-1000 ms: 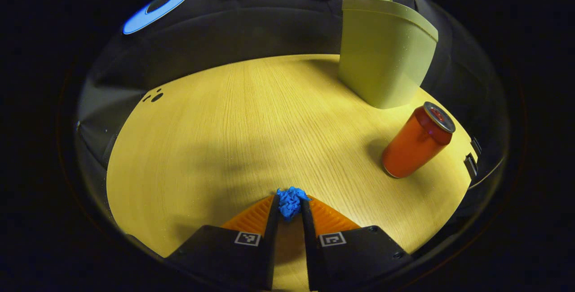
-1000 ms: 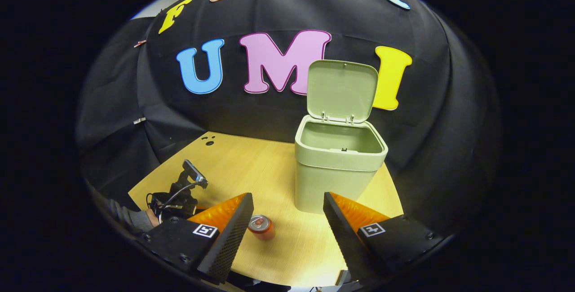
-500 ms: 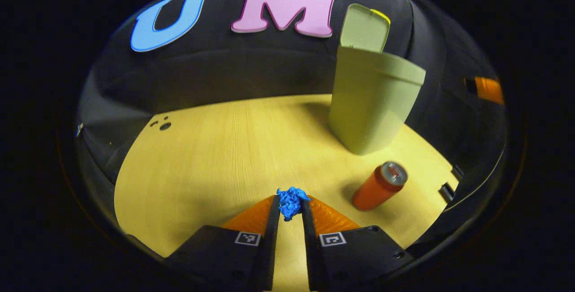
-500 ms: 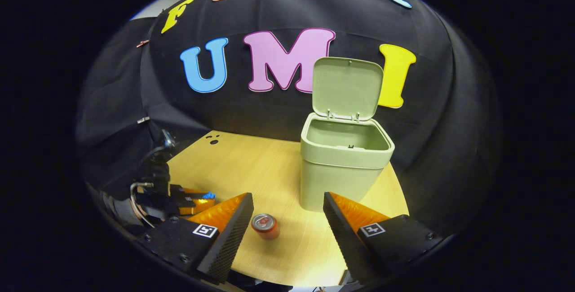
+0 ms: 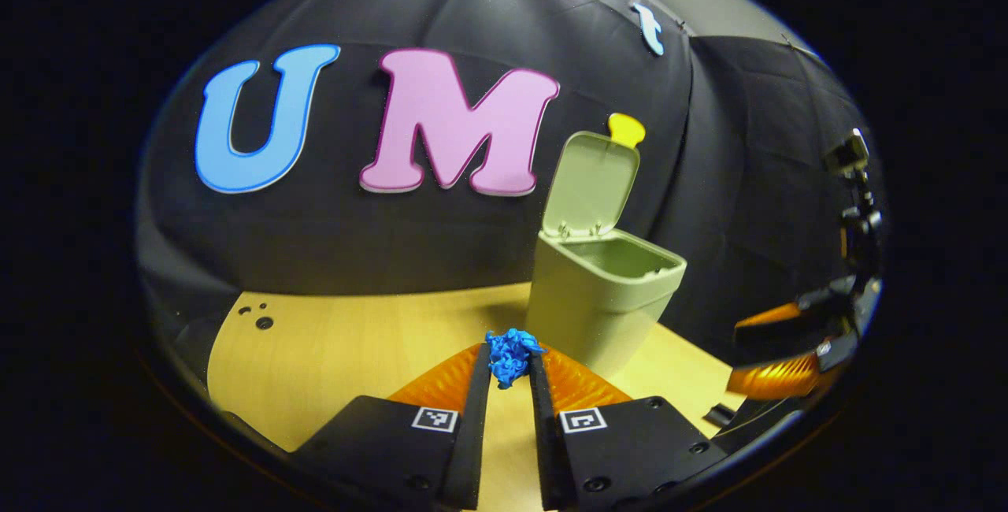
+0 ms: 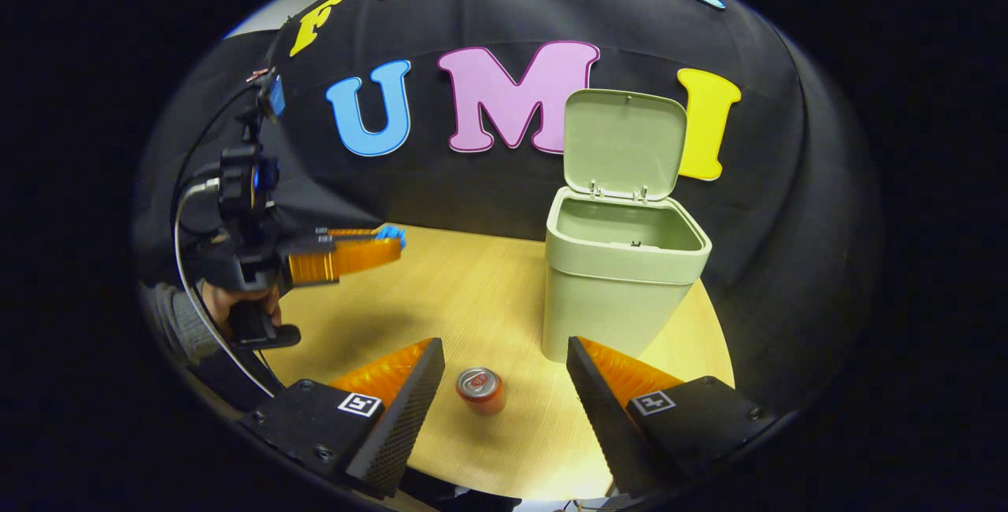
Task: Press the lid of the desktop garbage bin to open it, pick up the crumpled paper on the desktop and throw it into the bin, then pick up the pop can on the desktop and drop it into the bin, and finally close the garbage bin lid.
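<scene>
A blue crumpled paper (image 5: 509, 356) is pinched between the fingertips of my left gripper (image 5: 509, 366), which is shut on it and held well above the table. From the right gripper view, that left gripper (image 6: 391, 239) hangs in the air left of the bin with the paper (image 6: 391, 233) at its tip. The pale green bin (image 6: 622, 279) stands upright at the back of the wooden table, its lid (image 6: 624, 143) raised. An orange pop can (image 6: 481, 390) stands upright on the table between the spread fingers of my right gripper (image 6: 504, 354), which is open above it.
The round wooden table (image 6: 465, 299) has free room left of the bin (image 5: 602, 291). Small dark holes (image 5: 258, 318) mark its far left. A person's hand and sleeve (image 6: 209, 315) hold the left gripper. The other gripper (image 5: 776, 354) shows at the right of the left gripper view.
My left gripper has risen off the table with the paper and tilted up toward the bin. The right gripper has shifted only slightly and stays open above the can.
</scene>
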`<state>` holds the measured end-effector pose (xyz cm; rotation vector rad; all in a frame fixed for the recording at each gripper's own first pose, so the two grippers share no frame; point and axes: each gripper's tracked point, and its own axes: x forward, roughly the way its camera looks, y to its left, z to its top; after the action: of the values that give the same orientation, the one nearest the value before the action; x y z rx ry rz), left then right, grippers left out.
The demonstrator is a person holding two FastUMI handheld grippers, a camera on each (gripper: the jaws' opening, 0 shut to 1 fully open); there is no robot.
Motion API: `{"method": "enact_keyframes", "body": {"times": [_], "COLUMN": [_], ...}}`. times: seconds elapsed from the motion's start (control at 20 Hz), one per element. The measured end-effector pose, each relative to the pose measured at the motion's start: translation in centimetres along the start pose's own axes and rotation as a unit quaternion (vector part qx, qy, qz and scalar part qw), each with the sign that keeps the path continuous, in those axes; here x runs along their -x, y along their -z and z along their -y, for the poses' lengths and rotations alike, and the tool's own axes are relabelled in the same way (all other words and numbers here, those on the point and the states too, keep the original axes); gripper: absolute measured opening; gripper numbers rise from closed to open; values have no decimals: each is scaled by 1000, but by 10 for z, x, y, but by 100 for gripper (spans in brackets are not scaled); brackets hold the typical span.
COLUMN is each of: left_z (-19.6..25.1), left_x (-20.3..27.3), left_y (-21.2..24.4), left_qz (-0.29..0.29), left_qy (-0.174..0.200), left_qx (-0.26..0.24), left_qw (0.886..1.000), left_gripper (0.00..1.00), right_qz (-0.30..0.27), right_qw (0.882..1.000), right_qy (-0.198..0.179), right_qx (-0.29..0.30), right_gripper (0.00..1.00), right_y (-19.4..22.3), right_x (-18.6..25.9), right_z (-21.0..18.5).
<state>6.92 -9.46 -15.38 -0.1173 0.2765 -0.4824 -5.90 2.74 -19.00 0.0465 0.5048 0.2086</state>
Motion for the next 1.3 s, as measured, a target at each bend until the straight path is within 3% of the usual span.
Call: {"method": "enact_keyframes", "body": {"times": [0.05,0.25,0.5,0.55,0.85,0.95,1.0,1.3], "left_z": [6,33,59,66,105,112,114,120], "left_x": [-4,-23,-59,-67,-115,-130,-137,-168], "left_y": [-15,-72,-93,-93,-82,-75,-70,-51], "left_qz": [15,57,61,58,29,18,11,-17], "left_qy": [8,45,77,83,126,130,130,127], "left_qx": [-1,-1,-19,-24,-35,-41,-44,-55], "left_qw": [1000,997,995,995,991,991,990,990], "left_gripper": [29,33,36,29,33,29,33,33], "right_qz": [-1,-1,2,1,8,10,10,8], "right_qw": [1000,1000,1000,1000,1000,999,999,999], "right_qy": [-1,-3,0,2,17,25,27,41], "right_qx": [1,0,-5,-6,-16,-20,-23,-26], "right_gripper": [99,99,99,99,99,98,98,98], "right_y": [2,4,5,6,4,3,3,4], "right_x": [2,6,5,5,13,14,15,20], "right_z": [-1,-3,-1,0,11,17,19,30]}}
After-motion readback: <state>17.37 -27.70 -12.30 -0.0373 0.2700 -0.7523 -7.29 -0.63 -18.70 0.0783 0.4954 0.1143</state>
